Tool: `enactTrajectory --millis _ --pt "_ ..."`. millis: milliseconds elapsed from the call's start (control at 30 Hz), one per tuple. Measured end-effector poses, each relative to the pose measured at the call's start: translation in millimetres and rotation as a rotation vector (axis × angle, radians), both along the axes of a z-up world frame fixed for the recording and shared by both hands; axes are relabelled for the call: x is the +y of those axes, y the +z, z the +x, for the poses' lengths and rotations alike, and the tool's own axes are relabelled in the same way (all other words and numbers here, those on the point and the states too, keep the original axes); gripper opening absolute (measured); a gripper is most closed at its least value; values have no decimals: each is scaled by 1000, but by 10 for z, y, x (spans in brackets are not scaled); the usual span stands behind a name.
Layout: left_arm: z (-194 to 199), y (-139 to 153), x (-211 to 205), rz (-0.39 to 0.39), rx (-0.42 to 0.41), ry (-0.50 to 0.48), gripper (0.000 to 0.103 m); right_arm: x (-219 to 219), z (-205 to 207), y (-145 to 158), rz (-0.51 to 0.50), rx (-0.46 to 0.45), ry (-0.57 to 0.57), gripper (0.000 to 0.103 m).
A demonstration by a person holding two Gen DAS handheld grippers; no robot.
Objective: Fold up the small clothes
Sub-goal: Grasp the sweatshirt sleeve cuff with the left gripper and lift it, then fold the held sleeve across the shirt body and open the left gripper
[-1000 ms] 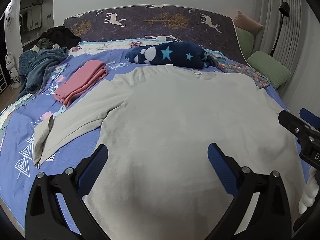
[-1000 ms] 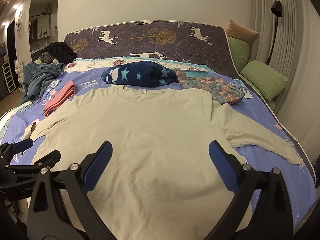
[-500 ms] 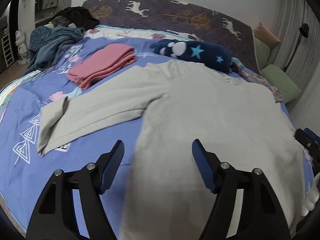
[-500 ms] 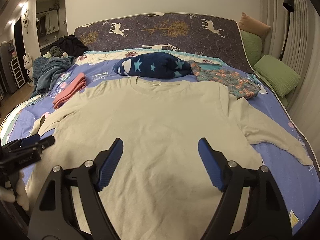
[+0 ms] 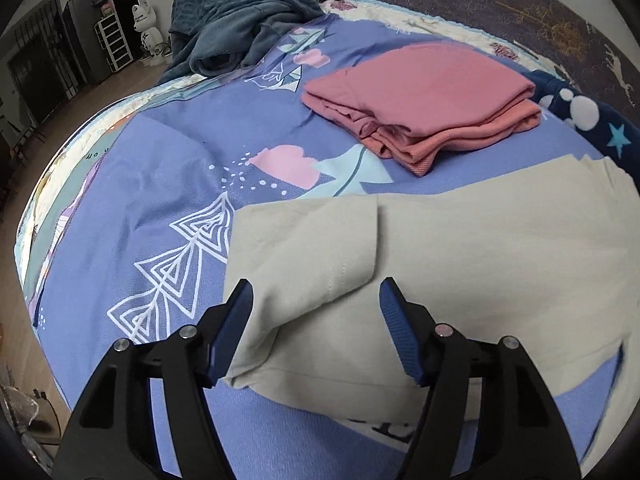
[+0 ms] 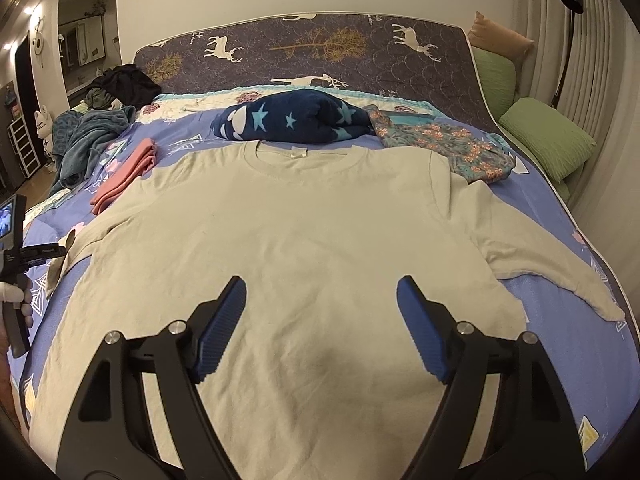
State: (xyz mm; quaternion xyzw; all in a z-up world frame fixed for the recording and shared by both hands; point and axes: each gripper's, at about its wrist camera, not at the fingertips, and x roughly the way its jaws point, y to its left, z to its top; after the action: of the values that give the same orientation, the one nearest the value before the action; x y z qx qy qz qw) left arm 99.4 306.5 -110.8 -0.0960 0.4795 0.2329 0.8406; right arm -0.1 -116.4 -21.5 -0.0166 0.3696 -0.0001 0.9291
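A beige long-sleeved shirt (image 6: 312,220) lies spread flat, front up, on the bed. In the left wrist view its left sleeve (image 5: 440,248) ends in a cuff folded back on itself. My left gripper (image 5: 316,312) hangs low over that cuff, open. The cuff lies between the blue pads (image 5: 236,320), which do not press on it. In the right wrist view the left gripper (image 6: 48,251) shows at the left edge, held by a gloved hand (image 6: 10,292). My right gripper (image 6: 320,320) stands open above the shirt's lower middle, with nothing gripped.
A folded pink garment (image 5: 420,108) lies beyond the left sleeve. A navy star blanket (image 6: 292,120) and a floral garment (image 6: 440,140) sit past the collar. A teal blanket (image 5: 240,28) is heaped at the far left, green pillows (image 6: 548,136) on the right. The bed edge (image 5: 44,184) drops to the floor on the left.
My left gripper has swung left from over the shirt's body to the left sleeve's cuff, dropping lower and tilting down. Both grippers' jaws have narrowed somewhat. The right gripper has stayed in place.
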Motion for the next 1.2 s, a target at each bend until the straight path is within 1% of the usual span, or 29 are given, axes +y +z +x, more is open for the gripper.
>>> enactTrajectory --millis 67,133,167,200,233,267,333,400,533,600,667,767,867,967,1033,1067,1100,1200 --pt "57 -84 73 -15 22 9 67 5 15 -7 1 3 -1 79" --pt "76 -132 152 -48 19 9 63 9 27 -10 -3 4 0 79" --pt "71 -131 180 -67 7 -1 44 12 31 -10 -5 3 1 79" --pt "71 -134 215 -90 -4 -7 23 13 39 -11 -8 2 3 79" --pt "65 -124 253 -118 -17 -2 14 14 54 -18 -11 2 5 79" --pt "43 -76 294 -151 -41 3 8 12 68 -19 -12 2 6 79" --pt "3 101 303 -208 -107 -17 7 19 88 -16 -15 0 13 79" --pt "-7 340 204 -217 -165 -63 7 27 105 -9 -20 -6 21 79" --pt "3 917 -174 -238 -278 -205 7 29 134 11 -12 -15 31 79" --pt "26 1231 -486 -256 -333 -308 7 21 139 21 5 -15 37 79" --pt "69 1475 -827 -277 -372 -419 7 5 136 41 31 -15 45 79" --pt "154 1730 -1383 -326 -403 -587 7 -44 117 85 54 -24 44 79" --pt "268 1817 -1923 -386 -398 -717 7 -124 82 121 69 -33 33 79" --pt "371 1765 -2446 -401 -385 -818 8 -232 49 134 88 -30 17 79" --pt "426 1664 -2689 -421 -369 -860 17 -327 39 137 107 -26 8 79" --pt "436 1604 -2782 -419 -356 -867 27 -356 37 135 114 -23 8 79" --pt "436 1552 -2837 -409 -347 -865 35 -409 42 129 130 -14 12 79" --pt "307 1478 -2767 -360 -359 -842 41 -498 82 109 171 15 31 79"
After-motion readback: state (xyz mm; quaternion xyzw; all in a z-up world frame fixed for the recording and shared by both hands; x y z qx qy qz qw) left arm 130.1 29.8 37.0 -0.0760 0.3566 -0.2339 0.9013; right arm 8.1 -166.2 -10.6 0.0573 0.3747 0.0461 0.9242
